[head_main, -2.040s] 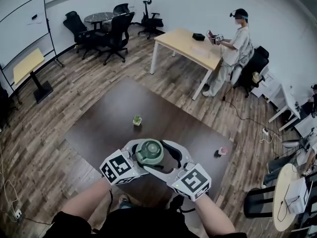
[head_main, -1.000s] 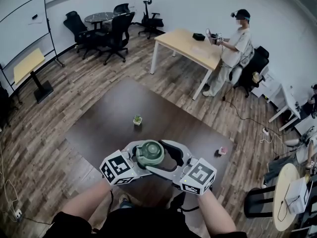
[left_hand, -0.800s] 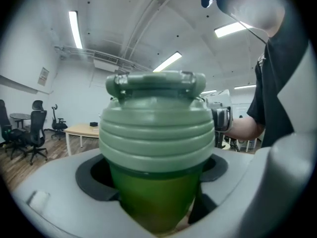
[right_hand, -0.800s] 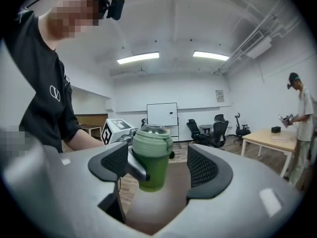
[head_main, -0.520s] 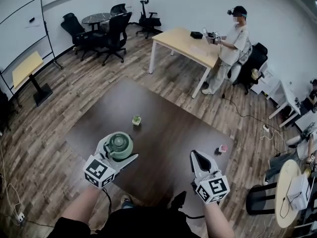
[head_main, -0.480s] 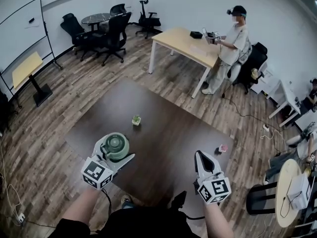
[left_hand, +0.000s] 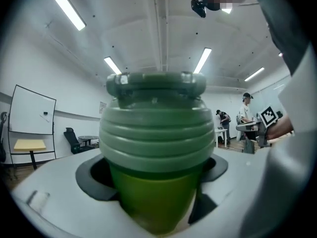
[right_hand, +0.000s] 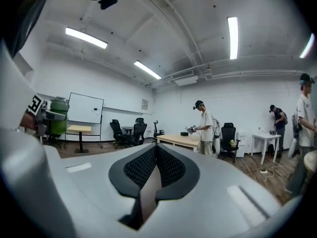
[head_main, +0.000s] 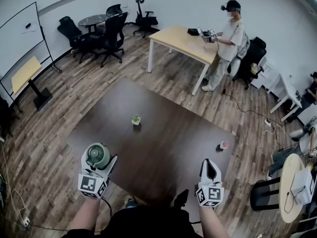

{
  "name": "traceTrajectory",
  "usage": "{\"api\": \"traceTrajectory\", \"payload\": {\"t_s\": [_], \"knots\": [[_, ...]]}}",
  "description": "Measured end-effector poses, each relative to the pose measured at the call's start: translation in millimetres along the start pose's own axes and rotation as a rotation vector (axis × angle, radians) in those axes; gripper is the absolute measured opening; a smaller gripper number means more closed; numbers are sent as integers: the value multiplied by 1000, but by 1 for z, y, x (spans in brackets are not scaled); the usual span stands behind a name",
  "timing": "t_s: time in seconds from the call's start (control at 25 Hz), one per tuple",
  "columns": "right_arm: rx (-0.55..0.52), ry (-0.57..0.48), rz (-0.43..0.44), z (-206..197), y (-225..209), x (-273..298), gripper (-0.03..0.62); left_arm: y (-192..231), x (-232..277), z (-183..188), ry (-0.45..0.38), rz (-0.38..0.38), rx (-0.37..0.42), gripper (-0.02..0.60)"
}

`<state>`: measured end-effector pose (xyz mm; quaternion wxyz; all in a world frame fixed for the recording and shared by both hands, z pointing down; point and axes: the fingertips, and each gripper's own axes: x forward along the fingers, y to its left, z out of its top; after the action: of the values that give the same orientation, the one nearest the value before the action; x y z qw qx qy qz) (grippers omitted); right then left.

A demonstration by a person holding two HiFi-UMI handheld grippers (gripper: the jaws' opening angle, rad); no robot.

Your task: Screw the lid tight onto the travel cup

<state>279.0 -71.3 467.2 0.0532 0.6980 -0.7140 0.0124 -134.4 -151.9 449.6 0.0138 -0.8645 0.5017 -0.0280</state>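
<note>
The green travel cup [head_main: 97, 154] has its darker green ribbed lid [left_hand: 156, 118] sitting on top, above the lighter green cup body [left_hand: 151, 197]. My left gripper [head_main: 96, 163] is shut on the cup body and holds it upright over the near left corner of the dark table [head_main: 148, 143]. The left gripper view is filled by the cup between the pads. My right gripper [head_main: 210, 169] is shut and empty, its black pads [right_hand: 168, 170] pressed together, at the table's near right edge. The right gripper view shows the cup [right_hand: 58, 115] far off to its left.
A small potted plant [head_main: 135, 119] stands mid-table and a small pink and black object [head_main: 221, 146] lies near the right edge. Behind, a person [head_main: 225, 43] stands at a pale wooden table [head_main: 183, 41]. Office chairs [head_main: 111, 31] and a whiteboard [head_main: 22, 38] are at the back left.
The right gripper has let go of the lid, shut and pulled back to the right. The left gripper has carried the cup left and nearer to me.
</note>
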Motion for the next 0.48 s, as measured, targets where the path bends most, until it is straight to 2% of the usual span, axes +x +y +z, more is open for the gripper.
{"api": "traceTrajectory", "payload": {"t_s": [0.32, 0.48], "knots": [[-33, -75, -2, 9, 15, 31, 8, -3, 18, -5, -8, 1, 20, 422], [-54, -75, 0, 13, 18, 40, 6, -5, 26, -5, -12, 6, 13, 422]]}}
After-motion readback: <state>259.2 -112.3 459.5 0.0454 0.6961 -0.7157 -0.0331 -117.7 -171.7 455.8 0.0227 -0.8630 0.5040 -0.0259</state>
